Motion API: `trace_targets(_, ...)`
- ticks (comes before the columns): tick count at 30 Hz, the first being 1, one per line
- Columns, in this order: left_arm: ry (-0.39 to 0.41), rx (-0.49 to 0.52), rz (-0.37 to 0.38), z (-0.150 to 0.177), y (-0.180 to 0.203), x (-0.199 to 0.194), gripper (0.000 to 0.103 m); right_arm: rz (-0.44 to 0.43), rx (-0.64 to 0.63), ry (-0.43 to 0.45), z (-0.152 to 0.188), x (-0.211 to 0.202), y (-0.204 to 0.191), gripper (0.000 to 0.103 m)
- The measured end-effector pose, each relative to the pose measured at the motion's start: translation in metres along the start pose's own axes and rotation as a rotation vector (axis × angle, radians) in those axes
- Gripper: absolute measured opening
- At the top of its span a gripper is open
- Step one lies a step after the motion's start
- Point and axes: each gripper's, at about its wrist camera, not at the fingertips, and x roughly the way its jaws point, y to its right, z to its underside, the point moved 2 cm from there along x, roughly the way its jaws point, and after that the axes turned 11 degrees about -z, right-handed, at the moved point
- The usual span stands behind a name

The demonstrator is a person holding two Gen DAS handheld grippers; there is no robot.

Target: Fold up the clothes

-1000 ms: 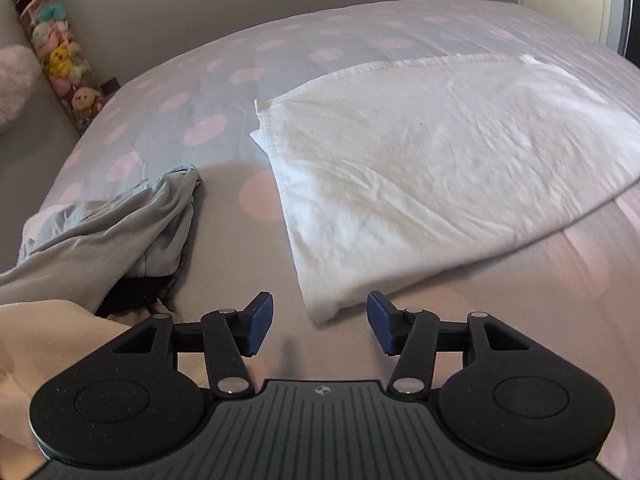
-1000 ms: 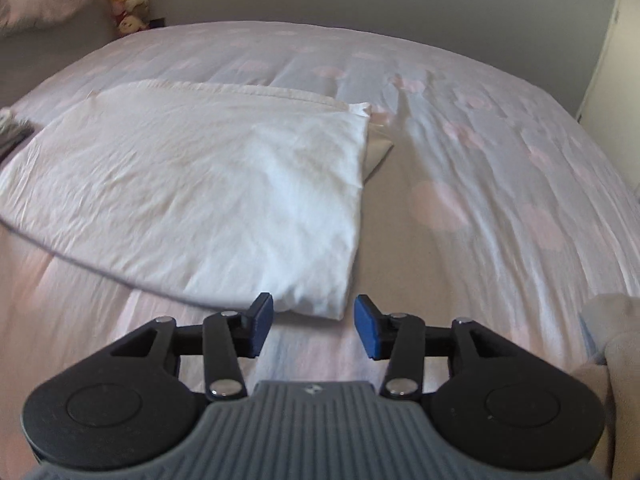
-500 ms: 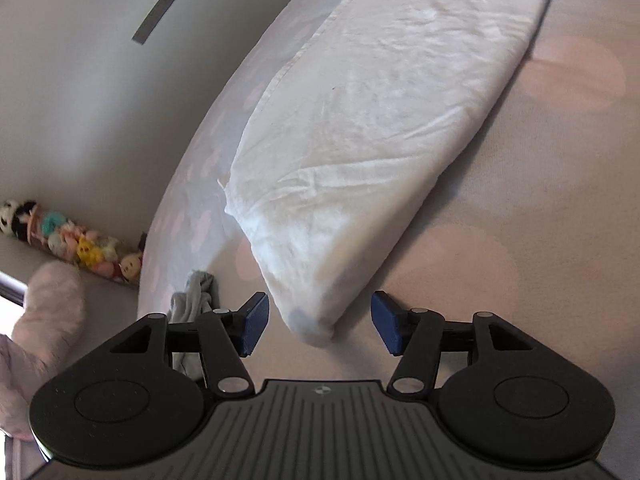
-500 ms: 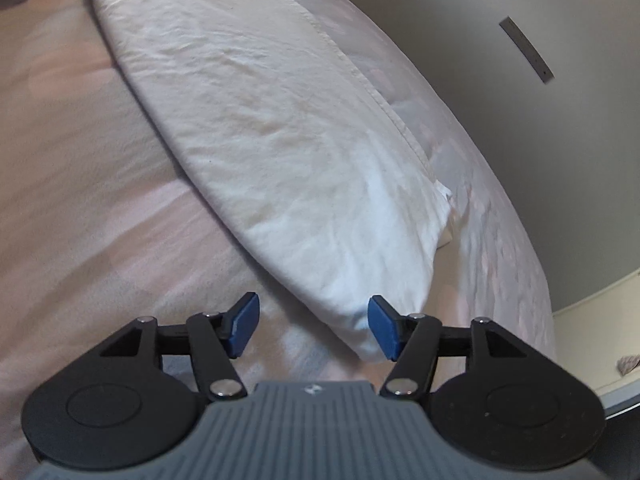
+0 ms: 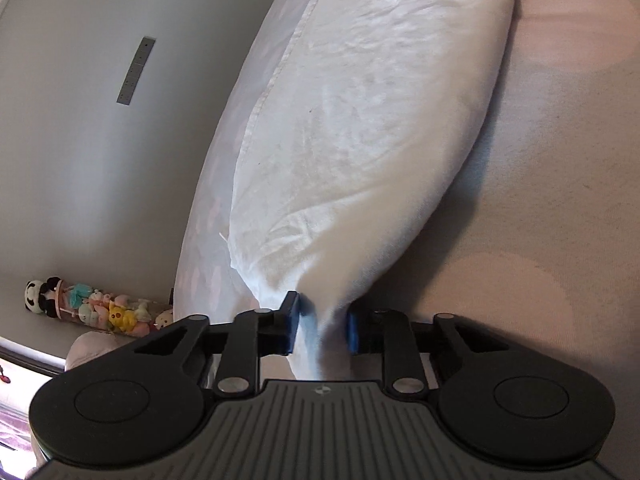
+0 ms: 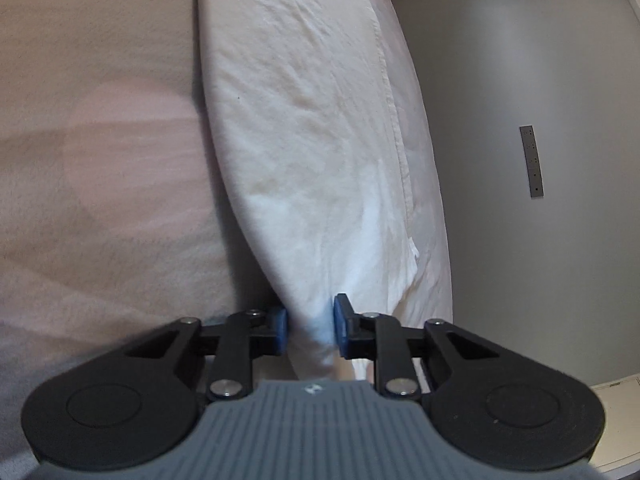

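Left gripper point(image 5: 322, 326): jaws pinch a corner of the white rumpled cotton cloth point(image 5: 360, 128).
Right gripper point(image 6: 310, 330): jaws pinch another corner (same cloth point(image 6: 304, 120)).
Bed: grey cover with pink dots point(image 5: 560, 200).

The left gripper point(image 5: 322, 330) pinched a corner of the white folded cotton cloth point(image 5: 360, 140) between its blue fingers point(image 5: 294, 322). The cloth lay on the grey bed cover with pink dots point(image 5: 560, 200). A clear tube of small plush toys point(image 5: 100, 310) stood beyond the cloth, against the grey wall point(image 5: 100, 160).

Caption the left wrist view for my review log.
Left tool pinches a corner of the white folded cotton cloth on the pink-dotted grey bedspread.
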Motion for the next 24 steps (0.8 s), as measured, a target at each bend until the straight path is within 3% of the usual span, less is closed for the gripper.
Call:
trace_targets(1,-0.010,-0.009,0.015,0.000,-0.005,0.000,0.008,-0.001,0.019,-0.002,0.001,-0.001,0.005,0.008)
trace_targets(2,-0.018,-0.014,0.028,0.001,-0.010,0.001,0.005,-0.007,0.044,-0.002,0.001,-0.004,0.013,0.006)
trace_targets(4,-0.023,-0.014,0.057,0.001,-0.021,-0.001,0.002,-0.020,0.090,-0.001,0.002,-0.010,0.027,0.006)
trace_targets(12,0.028,0.048,0.084,0.002,-0.059,-0.031,0.001,-0.036,0.073,0.003,-0.001,-0.057,0.067,0.005)
trace_targets(18,0.058,0.069,0.154,0.014,-0.076,-0.076,0.001,-0.103,0.075,-0.015,0.016,-0.114,0.050,0.005)
trace_targets(24,0.066,0.096,0.235,0.031,-0.063,-0.136,0.001,-0.170,0.078,-0.033,0.033,-0.171,0.033,0.005)
